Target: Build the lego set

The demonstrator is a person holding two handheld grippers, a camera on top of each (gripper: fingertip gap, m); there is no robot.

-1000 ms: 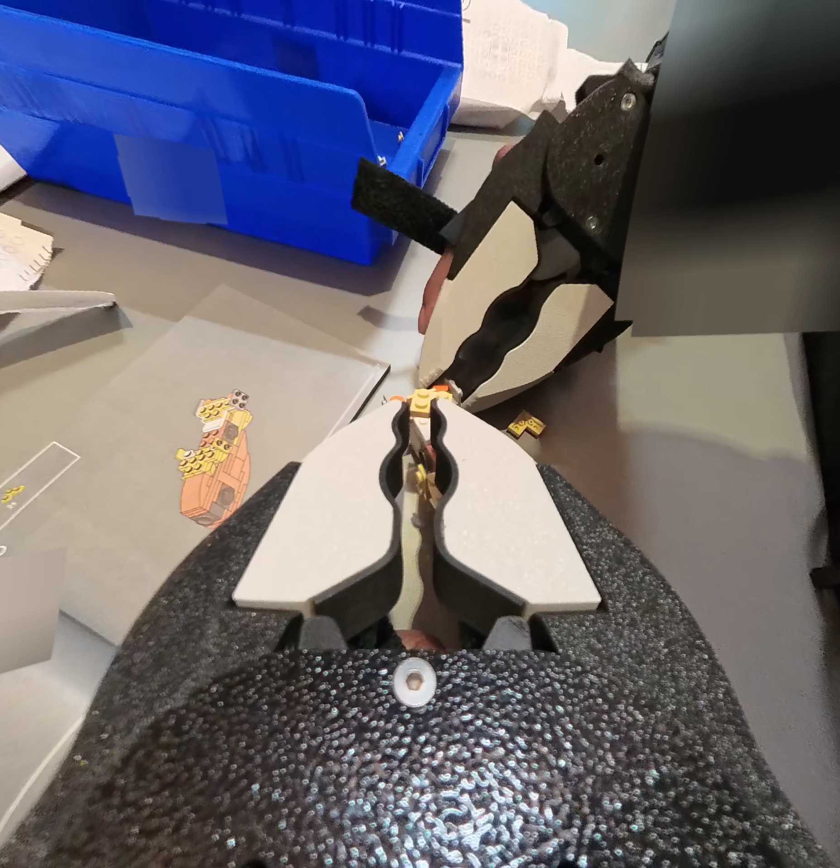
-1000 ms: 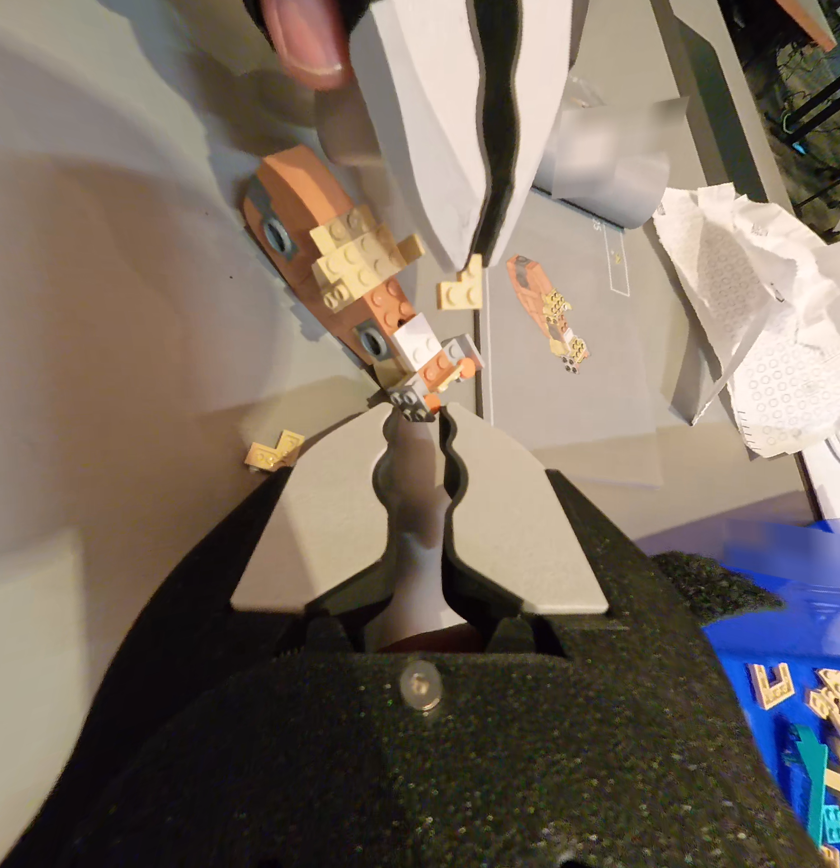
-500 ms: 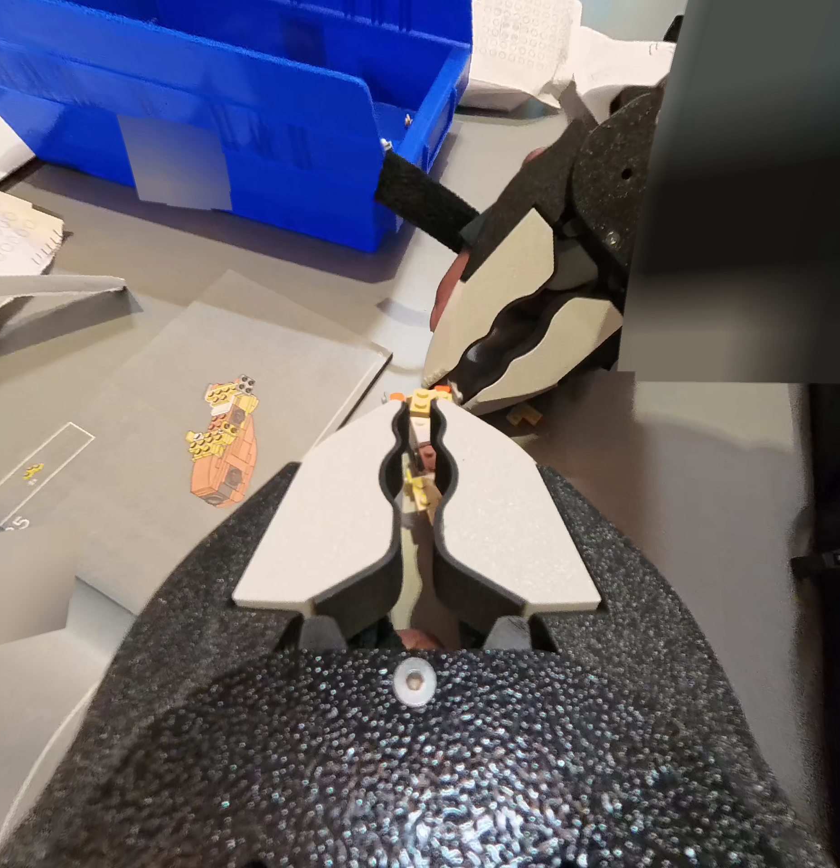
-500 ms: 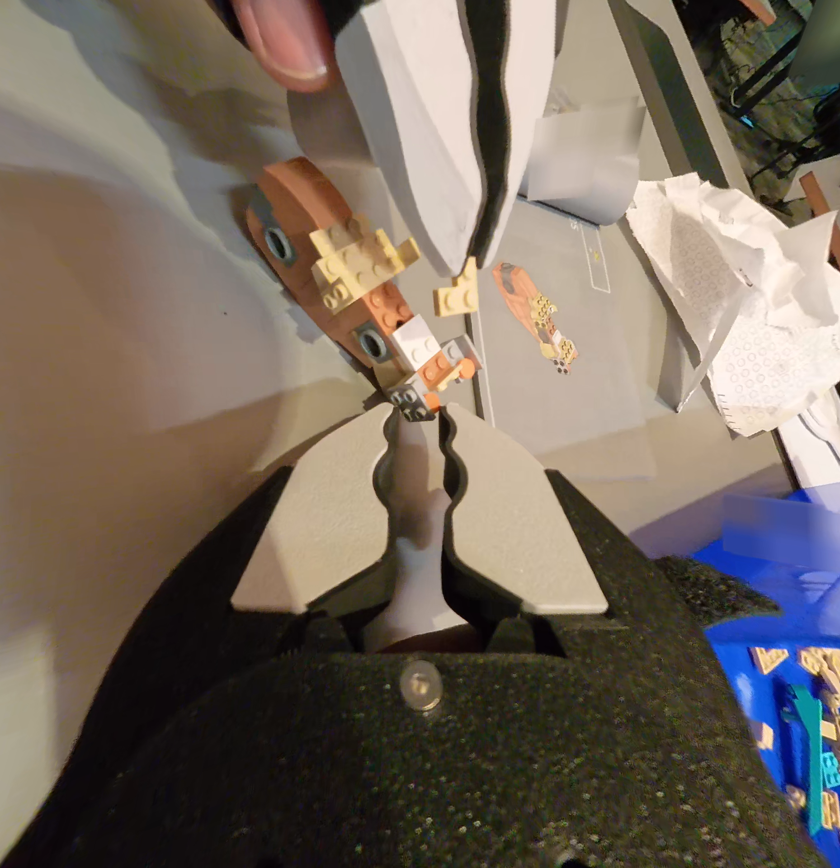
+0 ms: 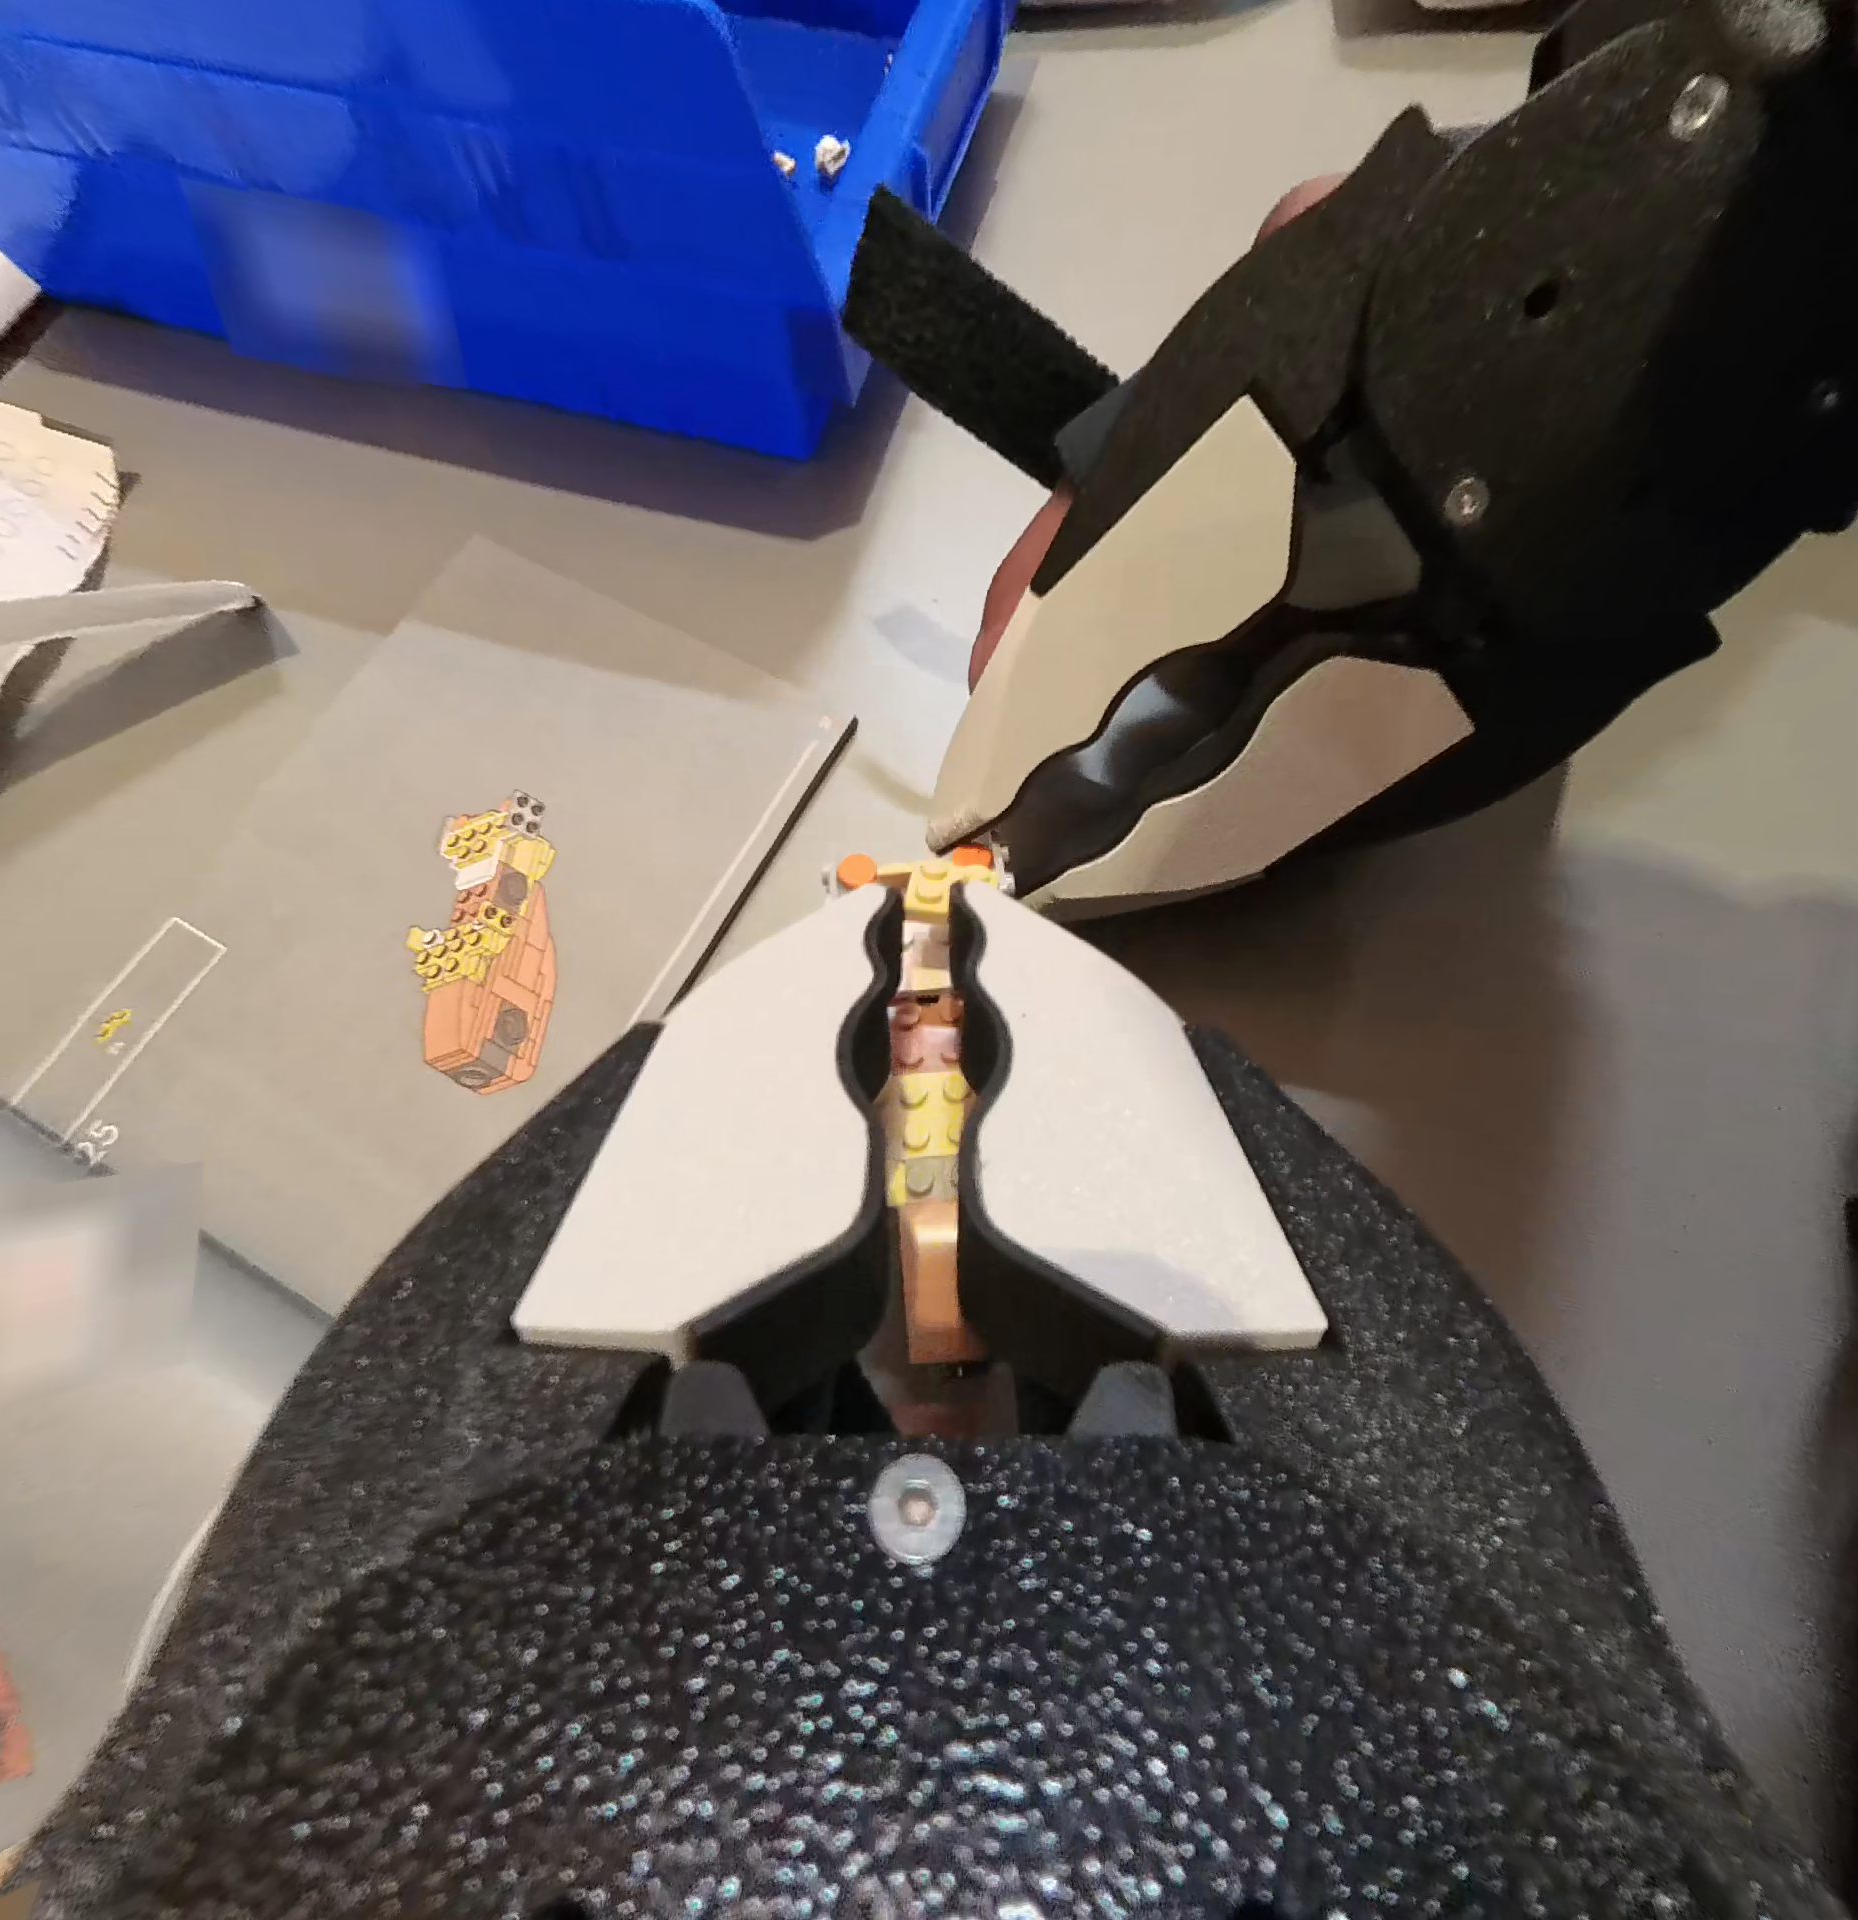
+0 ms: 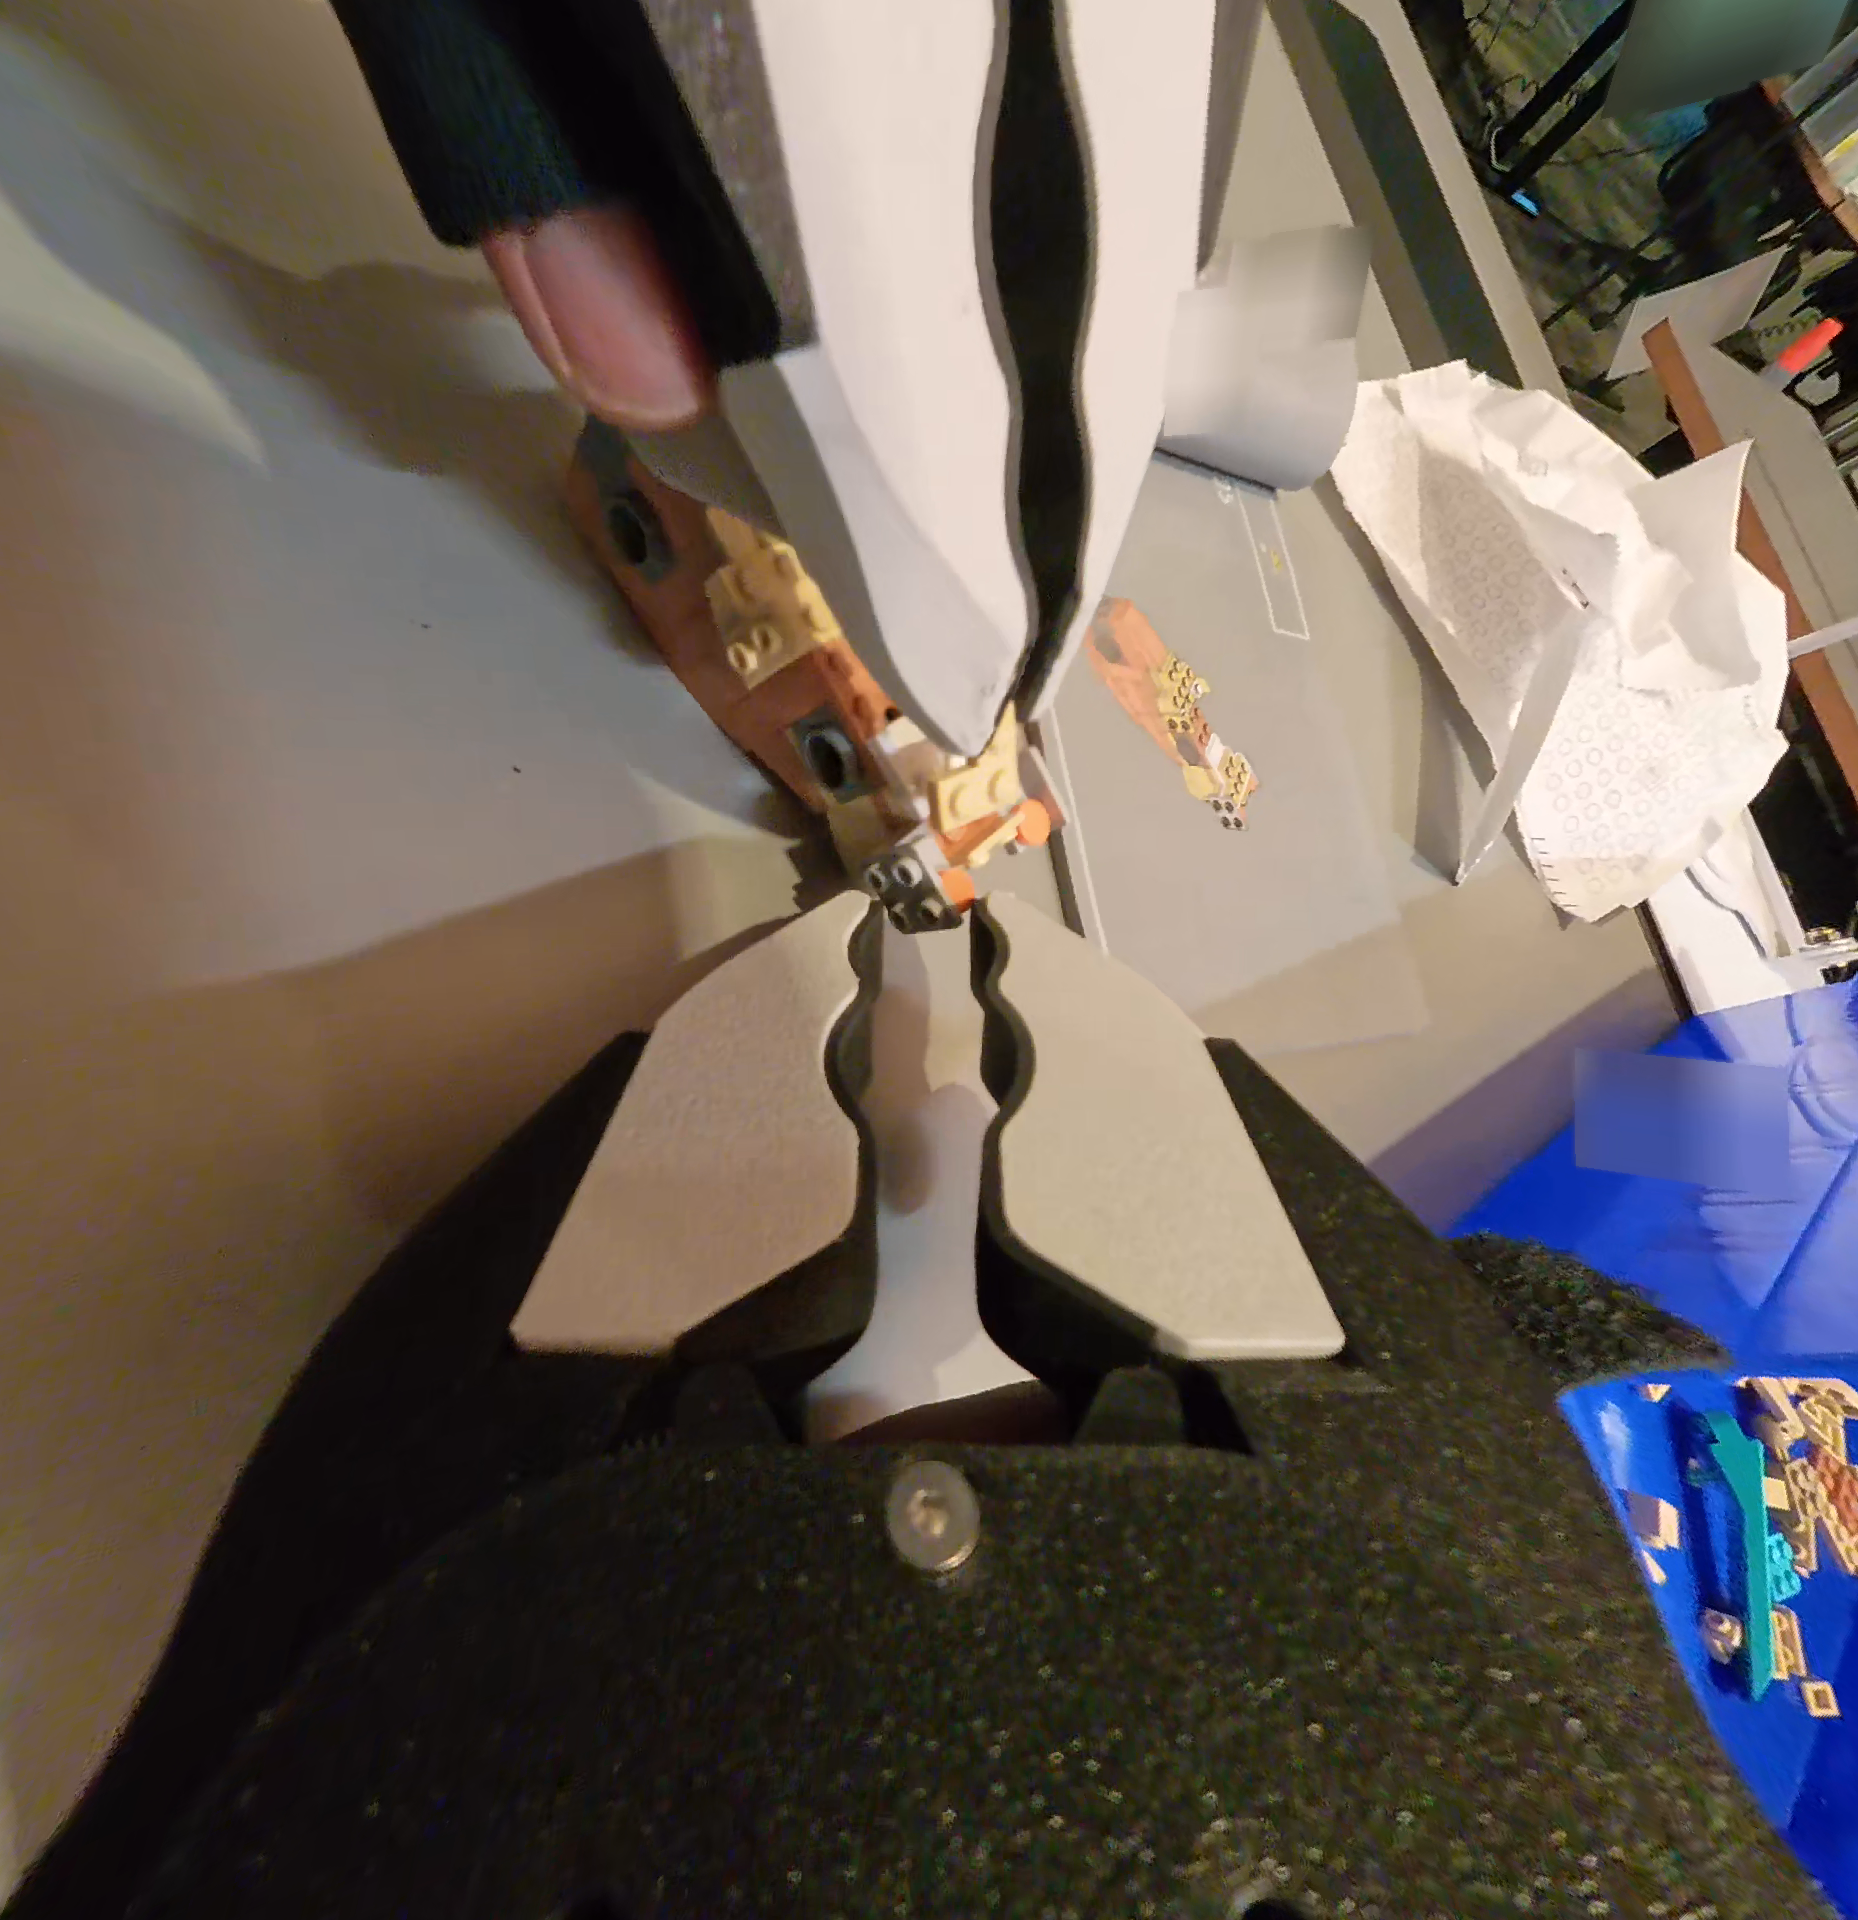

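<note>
Since a second ago, when the little tan piece (image 6: 972, 792) was hanging clear above the build, the left claw (image 5: 927, 899) has come down. The piece now sits right on the front end of the lego model (image 6: 769, 696), touching the studs there. That claw is pressed together on the piece at its very tips. The right claw (image 6: 920, 909) hasn't really shifted. It looks to be nipping the dark grey block at the model's nose to keep it from sliding, though the pads farther back stand apart with nothing between them. The model lies flat on the counter (image 6: 229, 675), beside the edge of the instruction booklet (image 5: 592, 810).

For the task, that probably means the piece is lined up and only needs a firm push to click. Whether it has seated can't be told from these shots.

From the left wrist, the model only shows as a sliver through the slit between the claw's own halves. That view does give a good look at the open booklet page and the outside of the blue bin (image 5: 489, 208) toward the far edge of the counter. The right wrist shows the model side-on, round holes and all. It also shows the person's fingertip (image 6: 624, 343), a crumpled white paper bag (image 6: 1579, 644) and the loose pieces (image 6: 1756, 1486) inside the bin.
</note>
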